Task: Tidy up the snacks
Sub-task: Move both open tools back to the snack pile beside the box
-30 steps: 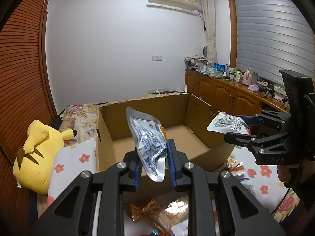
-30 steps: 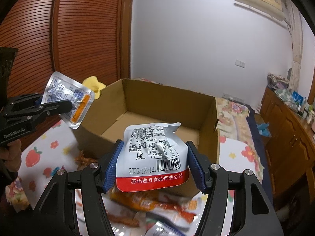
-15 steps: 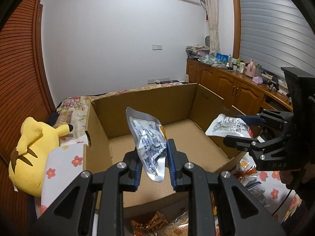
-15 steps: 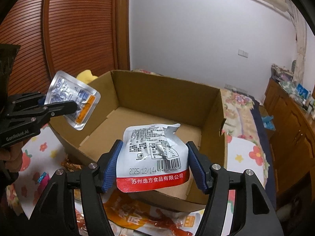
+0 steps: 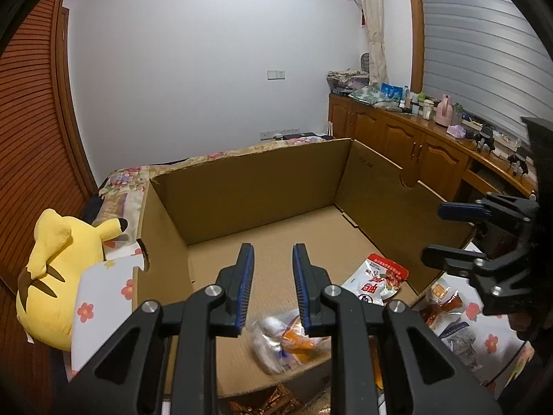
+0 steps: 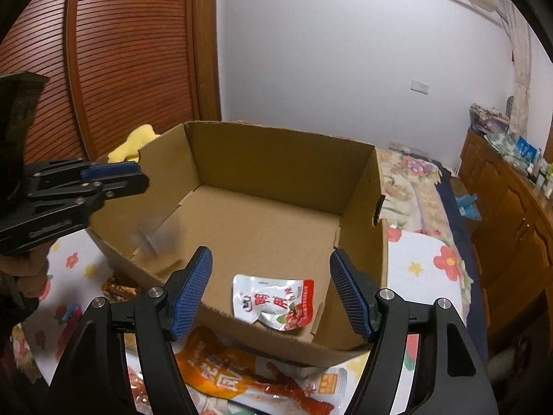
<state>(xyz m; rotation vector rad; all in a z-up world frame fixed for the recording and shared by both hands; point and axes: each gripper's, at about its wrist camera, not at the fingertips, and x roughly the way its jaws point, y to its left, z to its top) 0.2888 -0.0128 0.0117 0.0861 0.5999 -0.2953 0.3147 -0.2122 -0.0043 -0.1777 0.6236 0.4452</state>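
Both grippers hang wide open and empty over the box [image 6: 276, 221] — left gripper [image 5: 271, 287], right gripper [image 6: 271, 290] — so reach next for the orange packet [image 6: 242, 377] at bottom centre, gripping its edge.

A yellow plush toy [image 5: 58, 273] lies beside wooden cabinets [image 5: 408, 148] and a floral bedspread [image 6: 411, 180].

Cardboard box [image 6: 359, 214]: plain brown. Snack pouch [image 6: 274, 302]: white with red band (red lettering). Blurred packet [image 5: 283, 340]: silver, orange. Bedsheet [image 6: 423, 259]: white, red flowers. Plush toy [image 5: 58, 269]: yellow.
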